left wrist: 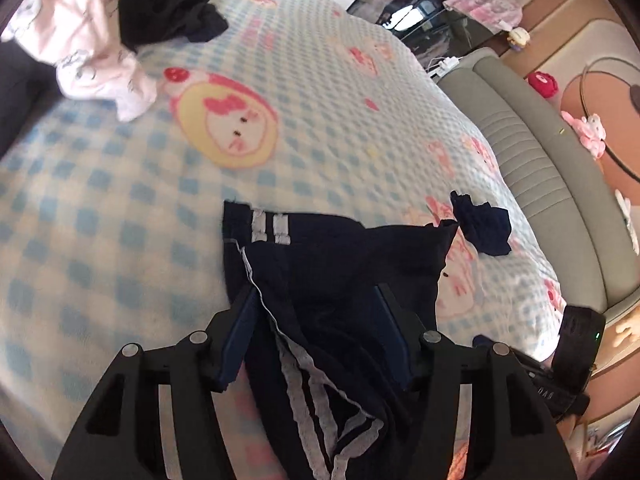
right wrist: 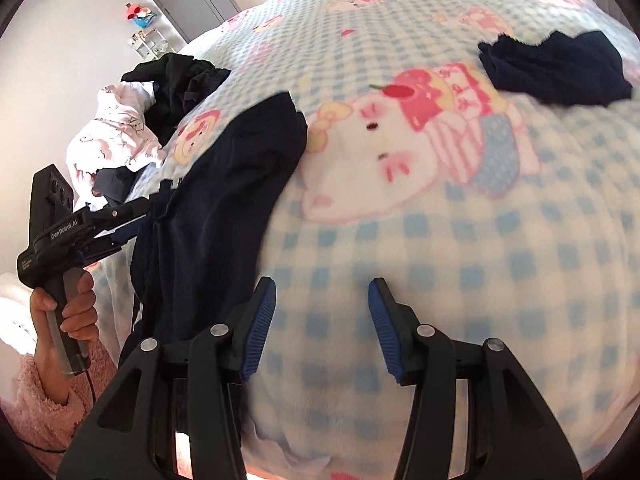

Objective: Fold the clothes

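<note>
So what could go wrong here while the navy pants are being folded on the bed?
The left gripper straddles the navy pants with its pads apart, so closing now may pinch several bunched layers and drag the fold askew. The right gripper is open over bare blanket, beside the pants rather than on them, so it might grab blanket instead. The small dark piece lying nearby could get swept along.

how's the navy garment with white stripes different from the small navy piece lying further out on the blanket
The striped navy garment is much larger than the small navy piece. It carries white stripes along one edge; the small piece shows plain navy. It lies between the pads of the left claw, while the small piece lies alone, away from both claws. Both are dark navy and rest on the checked cartoon blanket.
</note>
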Motion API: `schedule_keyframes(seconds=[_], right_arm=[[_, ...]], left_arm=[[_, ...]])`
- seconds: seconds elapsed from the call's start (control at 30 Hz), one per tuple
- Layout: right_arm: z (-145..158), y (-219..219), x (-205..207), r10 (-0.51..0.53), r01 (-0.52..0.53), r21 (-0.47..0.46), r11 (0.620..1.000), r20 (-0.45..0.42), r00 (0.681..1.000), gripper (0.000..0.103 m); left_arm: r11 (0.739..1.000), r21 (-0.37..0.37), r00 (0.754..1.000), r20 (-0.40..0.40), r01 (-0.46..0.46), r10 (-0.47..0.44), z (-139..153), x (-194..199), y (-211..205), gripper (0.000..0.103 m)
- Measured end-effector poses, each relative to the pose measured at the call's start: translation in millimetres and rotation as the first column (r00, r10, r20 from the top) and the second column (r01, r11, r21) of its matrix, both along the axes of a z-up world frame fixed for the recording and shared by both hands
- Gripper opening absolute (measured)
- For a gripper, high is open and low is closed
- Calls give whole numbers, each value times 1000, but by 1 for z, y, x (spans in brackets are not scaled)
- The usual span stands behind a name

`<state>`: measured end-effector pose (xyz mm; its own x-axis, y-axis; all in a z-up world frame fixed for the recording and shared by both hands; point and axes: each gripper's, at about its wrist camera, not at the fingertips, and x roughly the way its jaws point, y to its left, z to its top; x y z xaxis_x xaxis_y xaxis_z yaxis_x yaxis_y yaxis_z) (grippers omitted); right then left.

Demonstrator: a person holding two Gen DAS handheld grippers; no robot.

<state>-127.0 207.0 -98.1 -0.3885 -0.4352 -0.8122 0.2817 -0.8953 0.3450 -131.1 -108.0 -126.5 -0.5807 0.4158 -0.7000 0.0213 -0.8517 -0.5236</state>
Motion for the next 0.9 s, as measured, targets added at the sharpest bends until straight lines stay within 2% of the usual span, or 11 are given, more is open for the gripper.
schedule_keyframes(seconds=[0.07,0.1,0.13,0.23,0.37,0.47,0.6,0.67,0.73,0.8,0.9], right_arm=[[0,-10,-23,16,-16,19,1000,-2,1000,51],[0,-14,-35,23,-23,28,999,-3,1000,51],[0,-19,-46,31,-31,38,999,-3,1000,51],[-3,-32,-72,35,-35,42,999,-15,999,51],[-5,-43,-101,-2,3,36,999,-24,1000,51],[-6,-52,-114,-9,9,36,999,-20,1000,51],[3,-78,-99,115,-118,-48,992,-51,992,50],[5,-89,-88,195,-198,-138,970,-35,980,50],[5,-92,-82,206,-204,-209,956,-14,979,50],[9,-97,-77,227,-229,-202,952,-33,973,51],[6,-105,-80,265,-265,-183,947,-24,964,54]], left_arm=[[995,-95,1000,17,14,-13,-1,-12,10,47],[992,-124,999,38,22,-18,-6,-21,12,29],[991,-129,998,54,39,-32,-10,-25,11,18],[992,-112,997,59,58,-52,-11,-26,3,11],[986,-165,1000,12,5,-3,5,-24,-16,10],[992,-128,1000,-17,-14,12,2,-22,-29,10],[998,-52,1000,-16,-25,24,-11,-16,-30,10],[998,-63,1000,-1,-29,29,-15,-17,-25,11],[996,-82,999,31,-22,24,-21,-21,-23,12],[996,-87,998,60,-12,17,-27,-25,-21,13],[997,-83,999,54,4,1,-27,-25,-19,20]])
